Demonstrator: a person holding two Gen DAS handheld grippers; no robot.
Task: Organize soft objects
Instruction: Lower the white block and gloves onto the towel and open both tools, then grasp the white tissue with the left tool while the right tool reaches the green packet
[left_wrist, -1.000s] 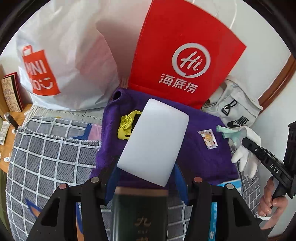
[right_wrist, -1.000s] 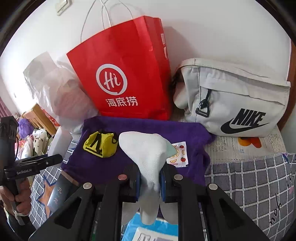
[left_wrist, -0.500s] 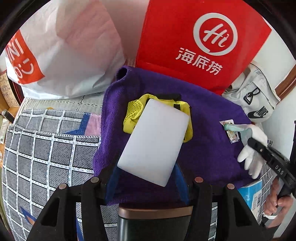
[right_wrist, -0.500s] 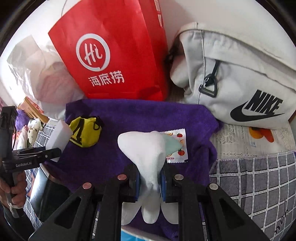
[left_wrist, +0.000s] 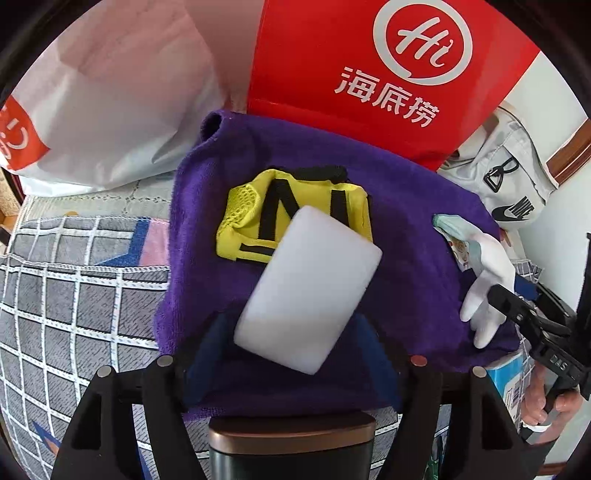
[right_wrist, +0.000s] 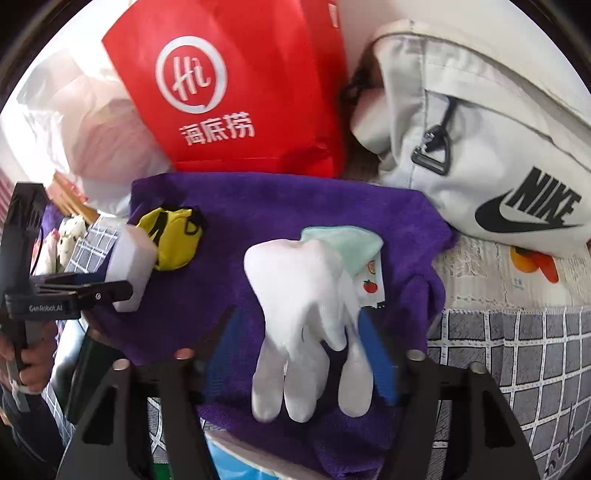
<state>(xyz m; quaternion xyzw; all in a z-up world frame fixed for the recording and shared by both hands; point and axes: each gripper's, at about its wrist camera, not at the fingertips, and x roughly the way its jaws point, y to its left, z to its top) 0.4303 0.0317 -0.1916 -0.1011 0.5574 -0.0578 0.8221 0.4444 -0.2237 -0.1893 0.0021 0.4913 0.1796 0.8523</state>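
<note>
A white sponge block (left_wrist: 310, 291) lies tilted on the purple towel (left_wrist: 406, 229), partly over a yellow pouch (left_wrist: 251, 206). My left gripper (left_wrist: 291, 325) straddles it; the jaws are opening and the blue pads (left_wrist: 207, 350) stand off the sponge. In the right wrist view a white glove (right_wrist: 306, 306) with a mint cuff lies on the purple towel (right_wrist: 295, 206) between the opening jaws of my right gripper (right_wrist: 299, 317), pads (right_wrist: 373, 354) clear of it. The glove covers part of a small fruit-print sachet (right_wrist: 371, 284).
A red paper bag (left_wrist: 369, 66), a white plastic bag (left_wrist: 110, 103) and a grey Nike bag (right_wrist: 480, 140) stand behind the towel. A checked blanket (left_wrist: 74, 295) spreads around it. A dark box with a bronze rim (left_wrist: 291, 439) and a blue pack (left_wrist: 506, 376) lie near the front.
Both grippers came down close to the towel, then their jaws spread. The sponge and the glove, gripped before, now lie loose on the towel.
</note>
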